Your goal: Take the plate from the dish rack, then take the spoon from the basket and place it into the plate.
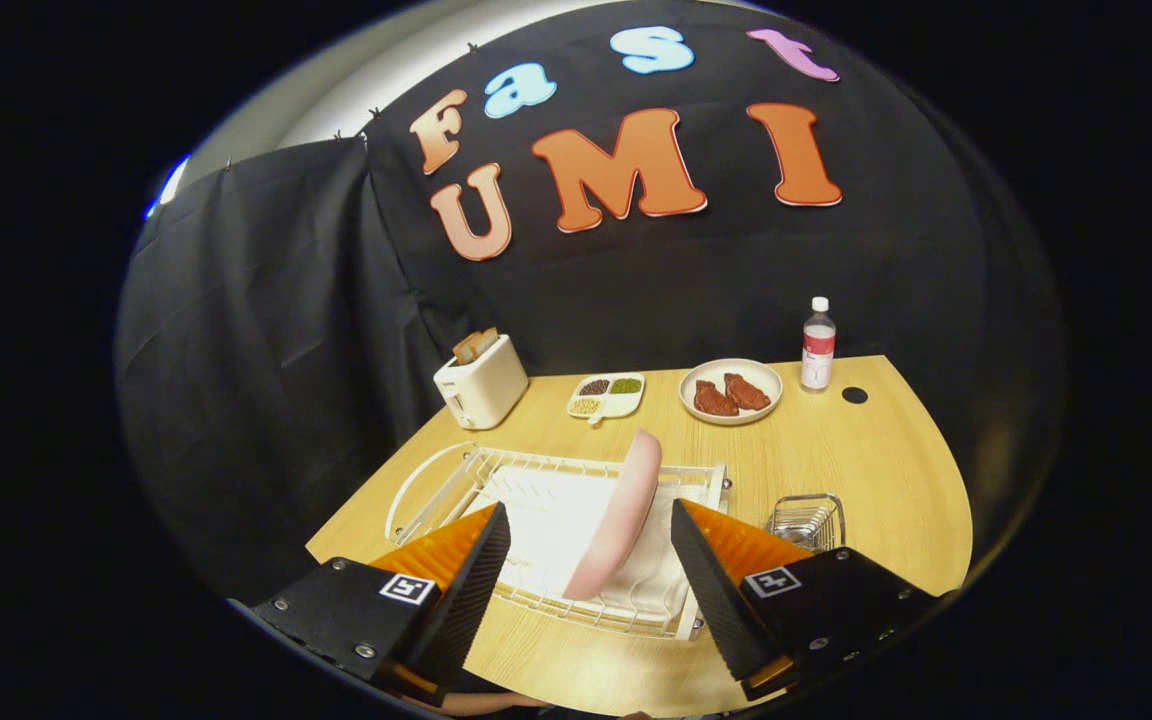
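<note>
A pink plate [618, 515] stands on edge in the white wire dish rack [456, 478] on the wooden table. My gripper [591, 550] is open, its two fingers wide apart on either side of the plate's lower part, not touching it. A small wire basket [808, 520] sits to the right of the rack, just beyond the right finger; I cannot make out the spoon in it.
Along the back of the table [866, 470] stand a white toaster [481, 385] with bread in it, a divided dish of beans [606, 394], a white plate with two pieces of meat [731, 391], a bottle [817, 345] and a small black disc [854, 395].
</note>
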The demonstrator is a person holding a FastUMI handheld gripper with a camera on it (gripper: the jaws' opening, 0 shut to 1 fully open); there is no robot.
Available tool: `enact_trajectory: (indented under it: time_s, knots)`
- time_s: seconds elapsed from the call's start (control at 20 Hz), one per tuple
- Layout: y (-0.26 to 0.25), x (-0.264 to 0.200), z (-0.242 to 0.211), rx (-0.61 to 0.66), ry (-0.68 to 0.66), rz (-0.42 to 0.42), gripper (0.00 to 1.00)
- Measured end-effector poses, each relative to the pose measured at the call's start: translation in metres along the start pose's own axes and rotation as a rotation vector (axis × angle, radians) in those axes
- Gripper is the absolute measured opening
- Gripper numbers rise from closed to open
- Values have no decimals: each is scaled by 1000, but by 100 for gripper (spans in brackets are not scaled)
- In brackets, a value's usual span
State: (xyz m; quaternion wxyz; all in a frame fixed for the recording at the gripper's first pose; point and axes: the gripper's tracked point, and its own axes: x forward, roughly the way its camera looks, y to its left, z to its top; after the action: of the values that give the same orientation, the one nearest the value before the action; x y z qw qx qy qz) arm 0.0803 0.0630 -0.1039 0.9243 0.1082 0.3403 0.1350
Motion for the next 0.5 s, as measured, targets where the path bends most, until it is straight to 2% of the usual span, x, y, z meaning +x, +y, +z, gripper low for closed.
enact_trajectory:
  time_s: [0.35,0.5]
  knots:
    - [-18,46,-19,25,171,-66,94]
    - [-19,61,-20,36,213,-83,89]
